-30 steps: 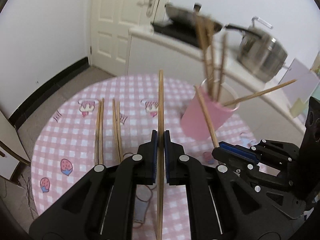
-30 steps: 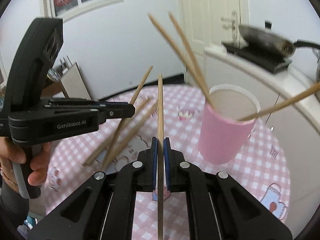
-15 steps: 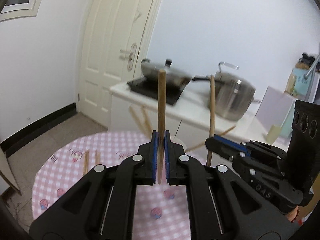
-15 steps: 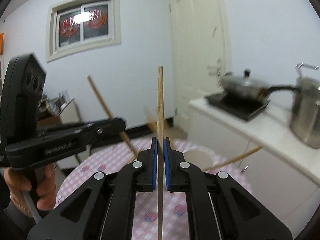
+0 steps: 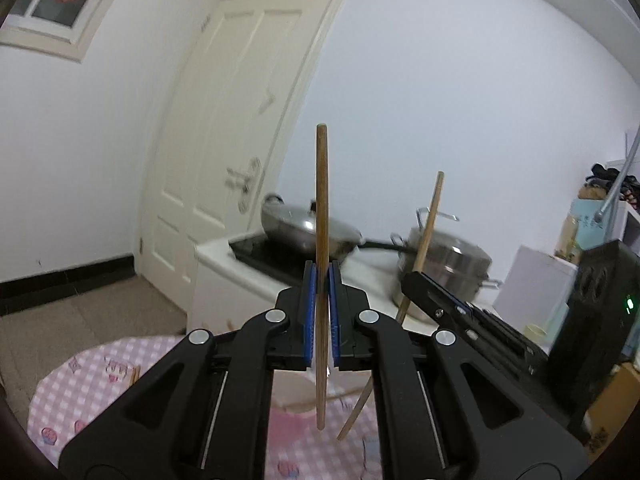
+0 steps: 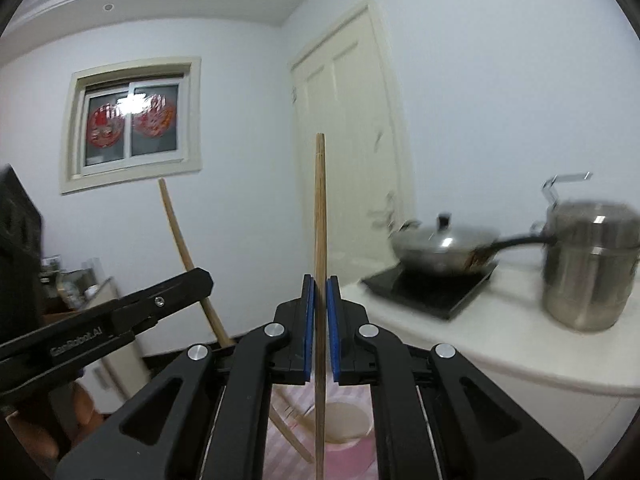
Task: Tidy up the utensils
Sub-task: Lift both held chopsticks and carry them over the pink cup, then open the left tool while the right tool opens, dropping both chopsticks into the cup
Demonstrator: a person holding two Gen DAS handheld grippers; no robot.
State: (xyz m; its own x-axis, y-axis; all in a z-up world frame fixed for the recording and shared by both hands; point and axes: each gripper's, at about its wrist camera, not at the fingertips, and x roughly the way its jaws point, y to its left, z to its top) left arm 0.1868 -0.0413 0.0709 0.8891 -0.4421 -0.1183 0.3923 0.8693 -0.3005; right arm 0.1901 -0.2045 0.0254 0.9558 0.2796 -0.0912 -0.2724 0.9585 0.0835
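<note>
Each tool, left (image 5: pixel 321 312) and right (image 6: pixel 319 316), is clamped mid-shaft on an upright chopstick (image 5: pixel 322 240) at frame centre, presumably for dropping tip-first into the cup (image 6: pixel 344 424) below.

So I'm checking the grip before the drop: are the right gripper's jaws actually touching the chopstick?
Touching. In the right wrist view the right gripper has its blue-lined jaws shut against both sides of the upright chopstick, with no gap showing.

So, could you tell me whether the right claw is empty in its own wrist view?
No, the right claw is shut on a wooden chopstick that stands upright between its blue pads.
</note>
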